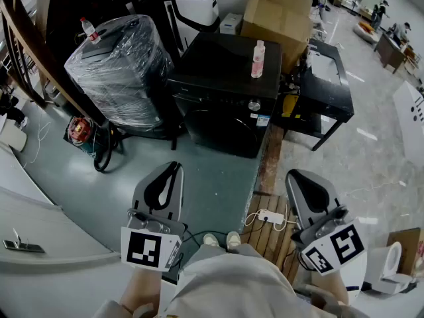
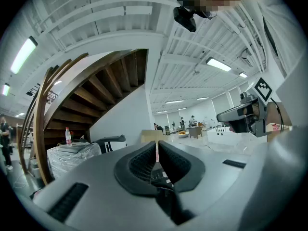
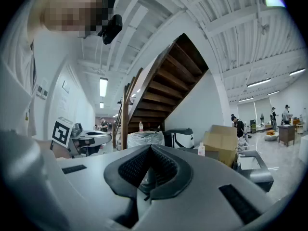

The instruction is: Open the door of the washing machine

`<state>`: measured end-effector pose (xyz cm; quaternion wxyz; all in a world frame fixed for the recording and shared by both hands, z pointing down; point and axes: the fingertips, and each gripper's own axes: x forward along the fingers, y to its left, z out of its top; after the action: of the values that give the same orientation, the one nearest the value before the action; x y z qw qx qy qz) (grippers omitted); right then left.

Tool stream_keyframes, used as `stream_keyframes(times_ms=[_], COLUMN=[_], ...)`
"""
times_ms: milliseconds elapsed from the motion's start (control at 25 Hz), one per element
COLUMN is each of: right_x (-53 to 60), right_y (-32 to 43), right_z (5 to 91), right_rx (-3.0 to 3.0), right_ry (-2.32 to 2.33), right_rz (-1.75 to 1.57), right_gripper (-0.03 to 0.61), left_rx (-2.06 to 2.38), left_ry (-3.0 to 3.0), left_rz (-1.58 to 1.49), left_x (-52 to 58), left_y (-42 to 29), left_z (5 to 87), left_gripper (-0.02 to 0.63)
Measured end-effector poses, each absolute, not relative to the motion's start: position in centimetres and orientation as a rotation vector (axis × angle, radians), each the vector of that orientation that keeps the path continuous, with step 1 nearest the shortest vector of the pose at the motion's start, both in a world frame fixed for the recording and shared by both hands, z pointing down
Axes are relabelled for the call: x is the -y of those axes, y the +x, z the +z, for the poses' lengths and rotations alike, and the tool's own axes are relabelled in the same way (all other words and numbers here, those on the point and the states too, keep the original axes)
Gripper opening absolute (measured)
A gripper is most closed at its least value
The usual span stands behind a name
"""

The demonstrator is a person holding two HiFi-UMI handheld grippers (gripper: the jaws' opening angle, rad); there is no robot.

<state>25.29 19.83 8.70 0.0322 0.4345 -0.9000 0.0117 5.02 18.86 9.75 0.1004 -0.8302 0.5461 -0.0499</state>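
The floor (image 1: 218,177) is smooth grey-green paint, giving way at its right side to pale polished concrete, with a strip of rough wooden planks (image 1: 270,234) between the two.

Toward the floor's far left edge stands a boxy appliance wrapped in glossy, wrinkled clear film (image 1: 116,71), with a small plastic bottle (image 1: 89,30) lying on top. Just right of it is the washing machine (image 1: 225,88), a matt black cube with a flat top. Its dark round door (image 1: 222,128) is in the front face, turned toward the person and closed flush. Behind the machine is a plain brown cardboard box (image 1: 278,15), and at its right a low black table (image 1: 328,85) with thin angled legs.

Both tools are held level near the picture's lower edge, well apart from the machine. The left gripper (image 1: 173,167) is a smooth grey plastic shell that tapers to a point, and its ribbed black pads (image 2: 144,162) are pressed together at the tip with nothing between them. The right gripper (image 1: 296,175) has the same shape. Its textured pads (image 3: 166,165) are also fully closed and empty.

A white oblong power strip (image 1: 270,216) lies on the planks with its cable curling away. A slim clear bottle with pinkish contents (image 1: 258,59) stands upright near the right edge of the washing machine's top.
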Motion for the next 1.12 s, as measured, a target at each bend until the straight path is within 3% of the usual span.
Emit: stream_keyframes(times_ms=[600, 680, 1120], right_x=[-19.9, -19.3, -16.8], right_y=[29.4, 30.0, 29.6], right_z=[9.4, 9.5, 11.3], right_rx=[2.785, 2.784, 2.691], right_ry=[1.421, 1.439, 1.448], right_rz=[0.109, 0.113, 0.110], right_gripper=[0.036, 0.304, 0.311], left_rx=[-1.623, -1.645, -1.678], left_ry=[-2.476, -2.480, -2.494], left_rz=[-0.203, -0.177, -0.186], left_x=[-19.2, -18.7, -16.7], left_y=[7.1, 7.2, 5.6], left_z=[11.2, 11.2, 11.9], left_gripper=[0.032, 0.032, 0.032])
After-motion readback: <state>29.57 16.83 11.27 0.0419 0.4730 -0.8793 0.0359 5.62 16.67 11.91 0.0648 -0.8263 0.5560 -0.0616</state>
